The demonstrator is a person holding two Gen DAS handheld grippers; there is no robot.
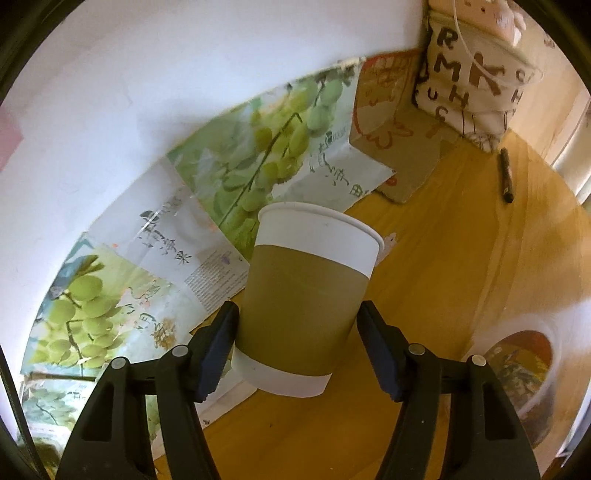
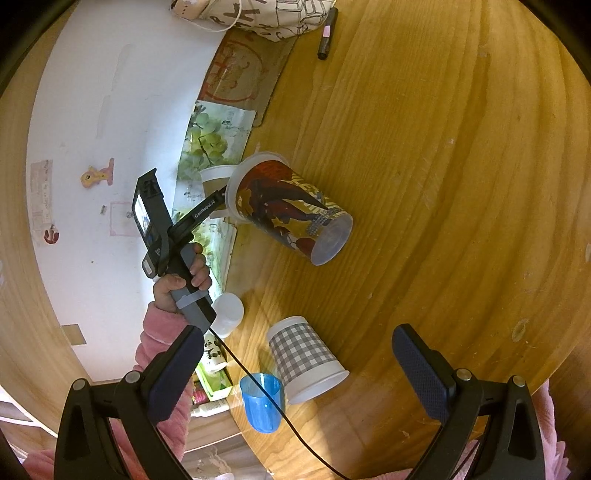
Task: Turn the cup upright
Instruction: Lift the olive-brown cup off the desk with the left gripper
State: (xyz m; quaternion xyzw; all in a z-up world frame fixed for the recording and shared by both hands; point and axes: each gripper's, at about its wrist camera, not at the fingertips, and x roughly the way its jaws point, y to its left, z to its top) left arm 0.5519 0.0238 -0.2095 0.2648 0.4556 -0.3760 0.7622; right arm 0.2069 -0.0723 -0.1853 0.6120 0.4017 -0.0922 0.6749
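A white paper cup with a brown sleeve [image 1: 306, 295] stands rim-up between the fingers of my left gripper [image 1: 297, 332]. The left pad touches its side; a narrow gap shows at the right pad. The cup also shows in the right wrist view [image 2: 216, 179], partly hidden behind a printed plastic cup [image 2: 291, 210] lying on its side. My right gripper [image 2: 295, 373] is open and empty above the wooden table [image 2: 443, 184]. A grey checked paper cup [image 2: 306, 358] stands rim-down near it.
A blue plastic cup [image 2: 263, 400] and a small white cup [image 2: 228, 309] stand by the table edge. A black marker [image 2: 328, 33], a lettered cloth bag [image 1: 476, 85] and grape-printed cardboard [image 1: 236, 173] lie along the wall. The printed cup shows at the left wrist view's right edge [image 1: 524, 373].
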